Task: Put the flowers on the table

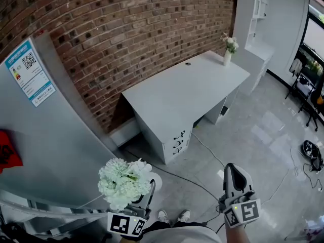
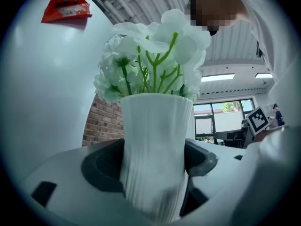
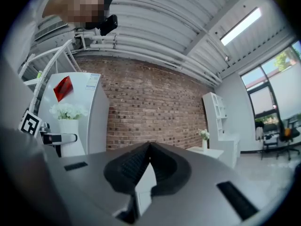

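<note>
A white ribbed vase (image 2: 155,159) full of white flowers (image 2: 155,55) stands upright between the jaws of my left gripper (image 2: 155,166), which is shut on the vase's lower body. In the head view the flowers (image 1: 124,181) sit low at the left, above the left gripper (image 1: 144,199) and in front of the fridge. My right gripper (image 1: 237,176) is low at the right over the floor, its jaws shut on nothing (image 3: 149,147). The white table (image 1: 187,92) stands ahead against the brick wall, some way off.
A second small vase of flowers (image 1: 229,49) stands at the table's far right end. A grey fridge (image 1: 40,135) rises close at my left. White shelving (image 1: 258,14) fills the far corner. Cables (image 1: 202,151) run over the tiled floor, and chairs (image 1: 304,90) stand at the right.
</note>
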A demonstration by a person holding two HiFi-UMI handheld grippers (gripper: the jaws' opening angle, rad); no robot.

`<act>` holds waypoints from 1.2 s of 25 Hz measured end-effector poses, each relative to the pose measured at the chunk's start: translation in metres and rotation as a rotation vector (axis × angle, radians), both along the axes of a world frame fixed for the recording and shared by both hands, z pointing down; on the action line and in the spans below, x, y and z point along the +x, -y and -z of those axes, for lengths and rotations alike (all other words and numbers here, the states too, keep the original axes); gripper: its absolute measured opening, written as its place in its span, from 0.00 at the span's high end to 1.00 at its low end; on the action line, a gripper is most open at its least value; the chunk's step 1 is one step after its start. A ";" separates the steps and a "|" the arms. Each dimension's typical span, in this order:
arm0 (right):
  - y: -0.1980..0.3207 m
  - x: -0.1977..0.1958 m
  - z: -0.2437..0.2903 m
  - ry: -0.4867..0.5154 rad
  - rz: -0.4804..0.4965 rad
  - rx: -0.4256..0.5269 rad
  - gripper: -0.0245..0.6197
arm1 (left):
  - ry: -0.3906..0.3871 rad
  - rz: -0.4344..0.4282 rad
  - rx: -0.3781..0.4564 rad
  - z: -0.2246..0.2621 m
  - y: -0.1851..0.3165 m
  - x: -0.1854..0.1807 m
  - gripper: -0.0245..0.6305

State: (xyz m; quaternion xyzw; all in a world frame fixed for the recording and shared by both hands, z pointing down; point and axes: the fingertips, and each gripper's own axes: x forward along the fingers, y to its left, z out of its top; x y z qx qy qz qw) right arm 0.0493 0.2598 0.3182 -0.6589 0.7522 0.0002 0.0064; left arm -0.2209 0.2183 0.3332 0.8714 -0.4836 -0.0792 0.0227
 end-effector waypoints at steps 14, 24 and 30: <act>0.004 0.018 -0.006 0.019 0.052 -0.010 0.94 | 0.007 -0.012 0.020 0.004 -0.001 0.032 0.40; -0.004 0.044 -0.022 0.028 0.078 -0.029 0.94 | 0.006 0.000 0.013 -0.005 -0.011 0.061 0.40; -0.005 0.046 -0.021 0.035 0.097 -0.021 0.94 | 0.011 0.016 0.022 -0.003 -0.012 0.064 0.40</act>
